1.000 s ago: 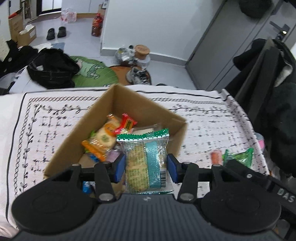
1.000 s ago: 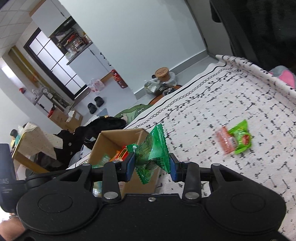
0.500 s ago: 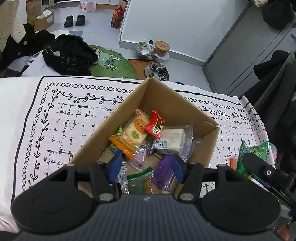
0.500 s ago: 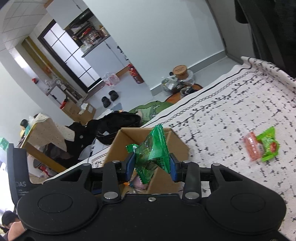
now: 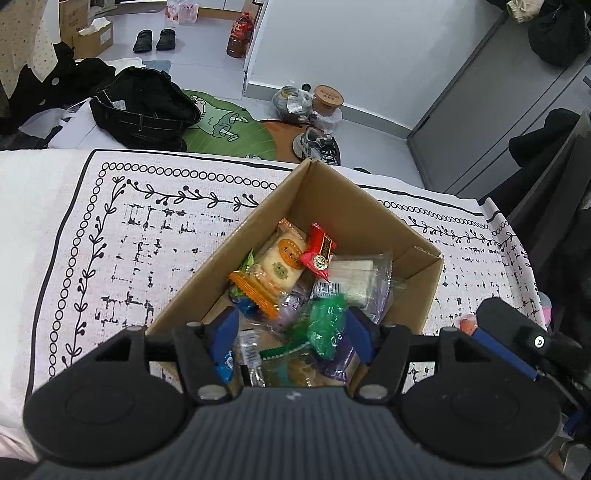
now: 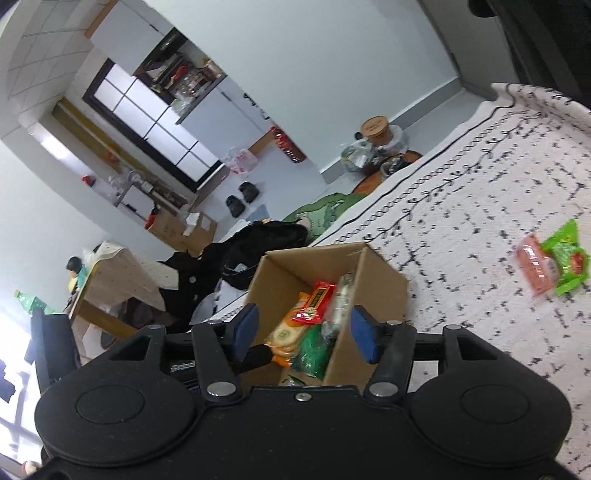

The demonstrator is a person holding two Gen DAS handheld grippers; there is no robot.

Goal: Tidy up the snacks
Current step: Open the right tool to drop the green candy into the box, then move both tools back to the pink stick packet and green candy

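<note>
A: What lies around the cardboard box [image 5: 343,206]?

B: It sits on a white tablecloth [image 5: 147,229] printed with black vines and dashes. Past the table edge on the floor: a heap of black clothing [image 5: 142,107], a green mat [image 5: 225,129], a grey sneaker [image 5: 317,144], a round wooden-lidded container [image 5: 328,98], a red bottle [image 5: 242,35] and a pair of black shoes [image 5: 154,38]. A dark chair with clothes [image 5: 554,177] stands at the right.

A: Does anything block the view into the box?

B: Only the tools. The left gripper [image 5: 291,332] hangs over the near corner, its blue pads spread, having just been opening; nothing is pinched between them. A blue-edged part of the right gripper shows at the right edge of the left view.

A: And the right gripper [image 6: 308,334]?

B: Also spread over the box, having just been opening, holding nothing. A green packet [image 6: 314,350] is inside the box below it, blurred.

A: How do the snacks look?

B: Mixed wrappers piled in the box: a round cracker pack with orange ends [image 5: 273,271], a red bar [image 5: 318,251], a clear pack of pale wafers [image 5: 354,277], the green packet, and purple and blue wrappers beneath.

A: Anything still outside?

B: An orange packet [image 6: 535,266] touching a green one [image 6: 567,264] on the cloth, well apart from the box.
</note>
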